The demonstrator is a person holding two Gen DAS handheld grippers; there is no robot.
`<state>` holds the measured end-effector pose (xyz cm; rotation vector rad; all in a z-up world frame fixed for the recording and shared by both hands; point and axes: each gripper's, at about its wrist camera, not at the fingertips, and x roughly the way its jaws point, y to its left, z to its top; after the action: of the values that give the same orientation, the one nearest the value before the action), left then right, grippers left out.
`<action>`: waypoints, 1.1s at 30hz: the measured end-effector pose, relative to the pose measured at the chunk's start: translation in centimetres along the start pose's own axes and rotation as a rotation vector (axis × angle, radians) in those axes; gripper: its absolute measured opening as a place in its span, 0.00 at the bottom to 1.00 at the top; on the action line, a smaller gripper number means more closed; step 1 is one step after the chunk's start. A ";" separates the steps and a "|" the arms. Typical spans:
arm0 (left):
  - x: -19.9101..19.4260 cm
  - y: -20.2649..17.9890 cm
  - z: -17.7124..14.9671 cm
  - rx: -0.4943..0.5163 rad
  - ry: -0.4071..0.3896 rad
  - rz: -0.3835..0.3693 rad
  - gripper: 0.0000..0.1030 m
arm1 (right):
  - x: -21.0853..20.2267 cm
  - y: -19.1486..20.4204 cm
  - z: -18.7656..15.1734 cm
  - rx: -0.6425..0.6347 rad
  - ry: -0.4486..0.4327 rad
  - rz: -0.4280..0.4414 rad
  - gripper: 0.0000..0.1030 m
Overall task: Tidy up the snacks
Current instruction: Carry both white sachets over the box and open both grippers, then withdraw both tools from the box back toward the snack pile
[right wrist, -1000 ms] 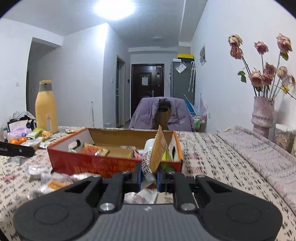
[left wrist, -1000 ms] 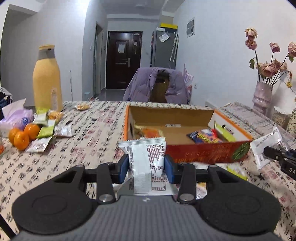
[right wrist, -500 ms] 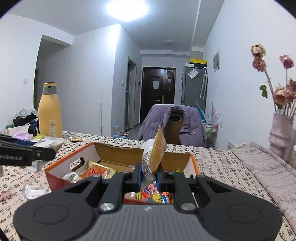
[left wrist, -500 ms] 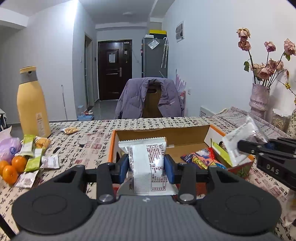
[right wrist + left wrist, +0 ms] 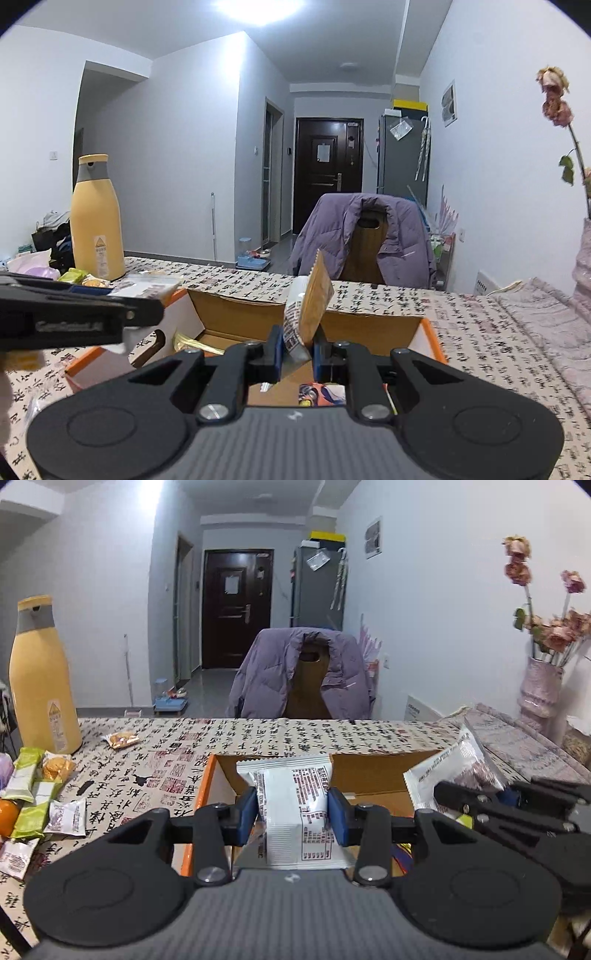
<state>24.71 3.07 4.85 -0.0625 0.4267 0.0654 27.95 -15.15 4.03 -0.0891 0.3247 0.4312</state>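
Observation:
My left gripper (image 5: 291, 818) is shut on a white snack packet (image 5: 291, 805) printed with red text, held upright over the open orange cardboard box (image 5: 369, 771). My right gripper (image 5: 298, 349) is shut on a thin packet (image 5: 308, 310), orange on one side and white on the other, standing on edge above the same box (image 5: 229, 314). In the left wrist view the right gripper (image 5: 458, 794) comes in from the right with its white packet (image 5: 454, 771). The left gripper's black body (image 5: 74, 317) crosses the right wrist view at the left. Colourful snacks (image 5: 321, 395) lie inside the box.
Loose snack packets (image 5: 33, 797) and an orange (image 5: 7, 814) lie at the table's left, beside a tall yellow bottle (image 5: 40, 679). One small packet (image 5: 121, 740) lies farther back. A chair with a purple jacket (image 5: 303, 675) stands behind the table. A vase of dried roses (image 5: 539, 690) is at the right.
Both grippers have carried their packets forward from in front of the box to above its opening. The box now fills the lower view, and the two grippers have drawn closer together.

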 end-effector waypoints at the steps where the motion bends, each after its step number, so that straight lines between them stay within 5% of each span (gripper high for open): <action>1: 0.6 0.2 0.1 -0.011 0.003 0.006 0.40 | 0.5 0.0 -0.1 0.003 0.004 0.003 0.14; 18: 3.7 1.2 -2.6 -0.019 0.022 0.015 0.42 | 2.4 -1.3 -1.9 0.061 0.080 0.038 0.15; 21: 3.3 1.3 -2.6 -0.026 -0.004 0.004 0.59 | 2.2 -1.7 -2.1 0.073 0.080 0.023 0.20; 22: 3.1 1.4 -2.6 -0.030 -0.018 0.005 0.74 | 2.2 -1.8 -2.1 0.079 0.079 0.019 0.25; 24: 2.5 1.4 -2.5 -0.034 -0.053 0.018 0.90 | 2.0 -2.1 -2.2 0.089 0.074 0.002 0.60; 27: 1.8 1.4 -2.4 -0.046 -0.092 0.013 1.00 | 1.7 -2.3 -2.2 0.089 0.052 -0.036 0.92; 29: 1.5 1.5 -2.3 -0.058 -0.109 0.006 1.00 | 1.6 -2.5 -2.3 0.095 0.045 -0.042 1.00; 33: 1.3 1.3 -2.2 -0.057 -0.119 0.008 1.00 | 1.6 -2.6 -2.3 0.090 0.042 -0.061 1.00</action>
<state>24.87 4.25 2.24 -0.1128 0.3058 0.0891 29.77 -17.17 1.40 -0.0199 0.3811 0.3544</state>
